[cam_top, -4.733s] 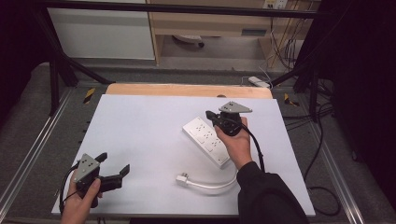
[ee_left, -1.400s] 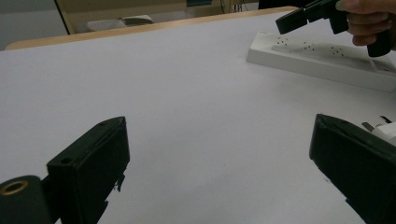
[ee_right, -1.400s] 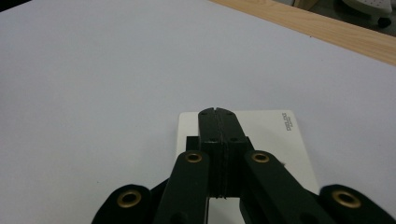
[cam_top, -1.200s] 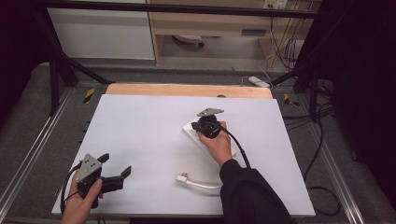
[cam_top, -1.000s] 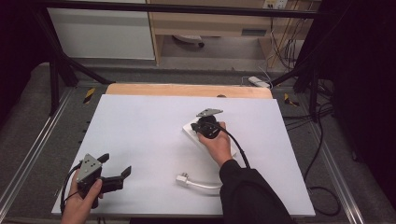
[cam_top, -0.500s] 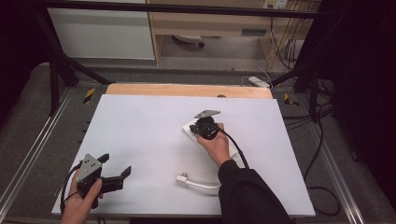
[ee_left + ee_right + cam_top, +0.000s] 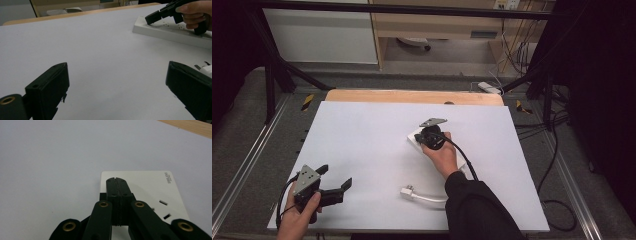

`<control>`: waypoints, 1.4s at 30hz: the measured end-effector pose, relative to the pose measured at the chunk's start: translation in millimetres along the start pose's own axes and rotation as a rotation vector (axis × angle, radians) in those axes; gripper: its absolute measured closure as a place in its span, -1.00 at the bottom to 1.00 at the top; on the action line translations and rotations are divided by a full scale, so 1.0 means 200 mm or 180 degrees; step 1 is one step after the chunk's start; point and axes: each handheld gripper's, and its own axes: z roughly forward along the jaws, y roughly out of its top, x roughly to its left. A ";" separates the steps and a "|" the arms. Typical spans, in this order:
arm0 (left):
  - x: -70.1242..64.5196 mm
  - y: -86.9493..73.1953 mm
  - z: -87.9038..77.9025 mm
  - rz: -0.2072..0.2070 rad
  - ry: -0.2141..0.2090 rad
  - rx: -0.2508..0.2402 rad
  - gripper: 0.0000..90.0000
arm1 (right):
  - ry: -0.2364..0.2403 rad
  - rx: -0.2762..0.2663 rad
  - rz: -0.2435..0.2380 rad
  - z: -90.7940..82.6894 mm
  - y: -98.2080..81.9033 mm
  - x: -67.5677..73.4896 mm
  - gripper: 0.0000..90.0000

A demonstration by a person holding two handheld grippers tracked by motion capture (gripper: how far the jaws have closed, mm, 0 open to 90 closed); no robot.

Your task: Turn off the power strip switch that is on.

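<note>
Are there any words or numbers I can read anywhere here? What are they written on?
There is one small dark print, turned sideways, at the corner of the white power strip in the right gripper view; it is too small and blurred to read.
I see no other words, numbers or signs that can be read.

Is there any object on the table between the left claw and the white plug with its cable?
No. The left claw is open, and bare white table lies between it and the plug; nothing visible stands in between.
</note>
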 end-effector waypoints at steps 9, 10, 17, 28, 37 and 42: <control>0.00 0.00 0.00 0.0003 0.0001 0.0001 -0.89 | 0.0010 0.0001 -0.0021 0.00 0.00 0.01 1.00; 0.00 0.00 0.00 0.0001 -0.0002 0.0000 -0.89 | 0.0008 0.0003 -0.0026 0.00 0.00 0.01 1.00; 0.00 0.00 0.00 0.0001 -0.0001 -0.0002 -0.89 | 0.0021 0.0004 -0.0014 0.00 0.00 0.01 1.00; 0.00 0.00 0.00 0.0006 0.0000 0.0003 -0.89 | 0.0029 0.0024 -0.0010 0.00 0.00 0.01 1.00; 0.00 0.00 0.00 0.0008 -0.0003 0.0004 -0.89 | 0.0050 0.0031 -0.0012 0.00 0.00 0.00 1.00; 0.00 0.00 0.00 0.0008 -0.0003 0.0004 -0.89 | 0.0047 0.0107 -0.0043 0.01 0.01 0.01 1.00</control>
